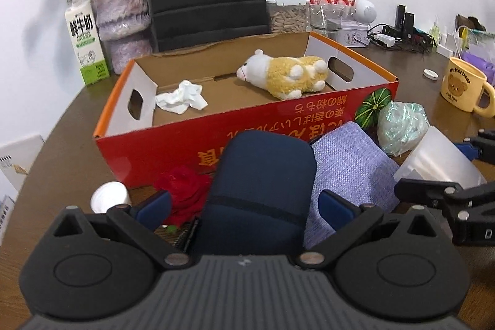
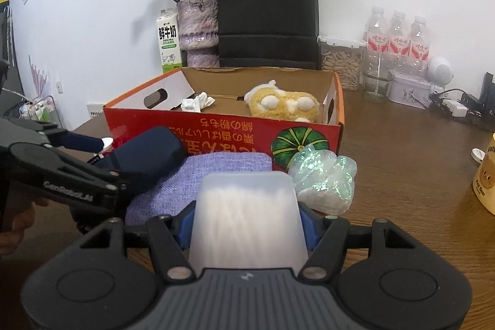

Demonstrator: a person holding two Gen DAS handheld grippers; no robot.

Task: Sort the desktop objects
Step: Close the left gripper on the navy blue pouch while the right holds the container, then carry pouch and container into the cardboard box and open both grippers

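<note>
A: The left gripper (image 1: pixel 244 206) is clenched on the navy case (image 1: pixel 263 181), just in front of the red box (image 1: pixel 216 138).

B: The right gripper (image 2: pixel 244 225) grasps the frosted cup (image 2: pixel 247 215) near the table's (image 2: pixel 402 175) front edge. Only the left view shows the red rose (image 1: pixel 182 194).

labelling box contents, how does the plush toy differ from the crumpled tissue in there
The plush toy is yellow and white, bulky, lying on its side at the cardboard box's right end. The crumpled tissue is plain white, smaller, flatter, near the left end. Both rest loose on the box floor, apart.
</note>
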